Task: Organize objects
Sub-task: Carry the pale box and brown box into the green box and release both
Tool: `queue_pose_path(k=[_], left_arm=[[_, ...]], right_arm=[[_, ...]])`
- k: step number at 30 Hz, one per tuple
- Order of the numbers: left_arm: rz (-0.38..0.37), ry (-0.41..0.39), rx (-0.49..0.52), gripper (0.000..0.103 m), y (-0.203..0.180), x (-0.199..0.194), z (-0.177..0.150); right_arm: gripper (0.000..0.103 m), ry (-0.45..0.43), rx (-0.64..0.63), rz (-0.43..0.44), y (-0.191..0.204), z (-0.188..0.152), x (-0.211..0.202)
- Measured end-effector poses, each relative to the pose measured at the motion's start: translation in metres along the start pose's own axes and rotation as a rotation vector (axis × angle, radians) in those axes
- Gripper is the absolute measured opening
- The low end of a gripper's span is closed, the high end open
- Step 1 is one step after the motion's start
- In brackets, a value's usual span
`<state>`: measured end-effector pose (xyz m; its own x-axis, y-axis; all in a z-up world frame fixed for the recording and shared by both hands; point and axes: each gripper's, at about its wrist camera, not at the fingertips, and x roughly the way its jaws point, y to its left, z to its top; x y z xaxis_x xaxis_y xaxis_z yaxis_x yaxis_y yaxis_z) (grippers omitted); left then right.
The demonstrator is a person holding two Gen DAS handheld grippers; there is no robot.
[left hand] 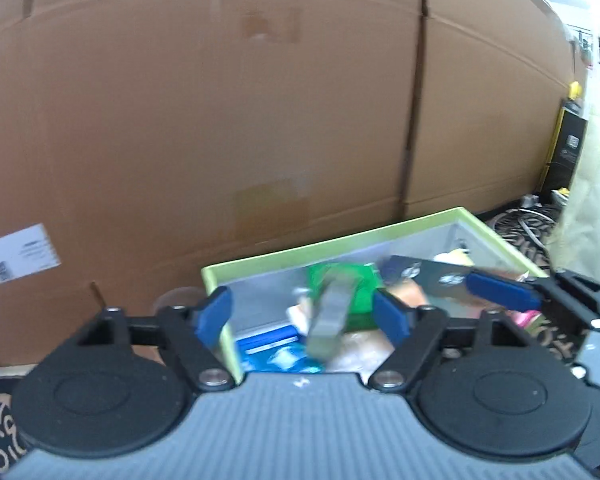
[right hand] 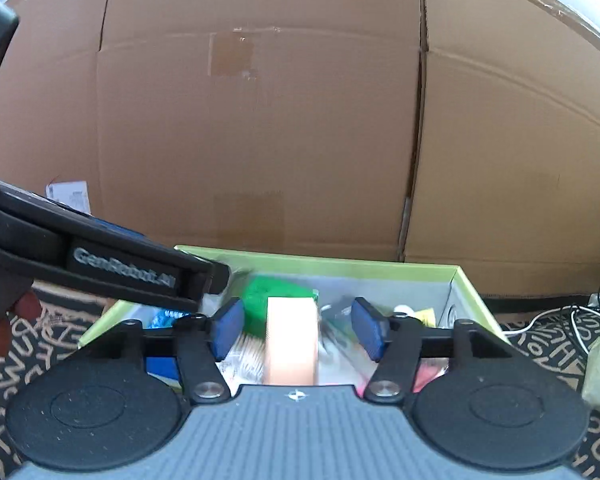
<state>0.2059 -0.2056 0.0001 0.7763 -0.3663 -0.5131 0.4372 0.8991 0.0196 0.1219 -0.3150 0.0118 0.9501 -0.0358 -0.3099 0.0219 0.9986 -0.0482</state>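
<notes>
A green-rimmed box with grey inner walls holds several mixed items. In the left wrist view my left gripper is open above the box, and a blurred grey object lies between its fingers without touching them. A green packet and a blue packet lie below. In the right wrist view my right gripper is open over the same box, with an orange block between the pads and apart from them. The right gripper also shows in the left wrist view.
A large cardboard wall stands right behind the box. A patterned black mat lies under it, with white cables at the right. The left gripper's body crosses the right wrist view at left. A white label hangs on the cardboard.
</notes>
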Motion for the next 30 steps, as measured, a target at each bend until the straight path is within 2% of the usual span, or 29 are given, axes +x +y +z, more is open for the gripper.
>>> queue_pose_path(k=[2, 6, 10, 13, 17, 21, 26, 30], left_arm=[[0.007, 0.010, 0.001, 0.080, 0.006, 0.000, -0.008], [0.003, 0.025, -0.019, 0.081, 0.016, -0.008, -0.014], [0.005, 0.000, -0.050, 0.097, 0.025, -0.028, -0.016], [-0.010, -0.024, -0.072, 0.102, 0.037, -0.050, -0.017], [0.005, -0.043, -0.088, 0.103, 0.054, -0.078, -0.022], [0.060, -0.052, -0.084, 0.103, 0.079, -0.109, -0.041], [0.165, -0.030, -0.091, 0.103, 0.124, -0.138, -0.067], [0.257, 0.010, -0.154, 0.103, 0.174, -0.143, -0.086]], right_arm=[[0.070, 0.000, 0.021, 0.010, -0.001, -0.007, -0.001], [0.071, 0.017, 0.065, 0.005, -0.001, -0.010, -0.006], [0.078, -0.028, 0.060, 0.004, 0.015, 0.002, -0.019], [0.079, -0.067, 0.031, 0.025, 0.031, 0.011, -0.039], [0.084, -0.099, 0.004, 0.074, 0.053, 0.015, -0.054], [0.085, -0.093, -0.030, 0.150, 0.087, 0.012, -0.064], [0.085, -0.042, -0.094, 0.246, 0.136, 0.002, -0.059], [0.085, 0.014, -0.124, 0.302, 0.172, -0.003, -0.040]])
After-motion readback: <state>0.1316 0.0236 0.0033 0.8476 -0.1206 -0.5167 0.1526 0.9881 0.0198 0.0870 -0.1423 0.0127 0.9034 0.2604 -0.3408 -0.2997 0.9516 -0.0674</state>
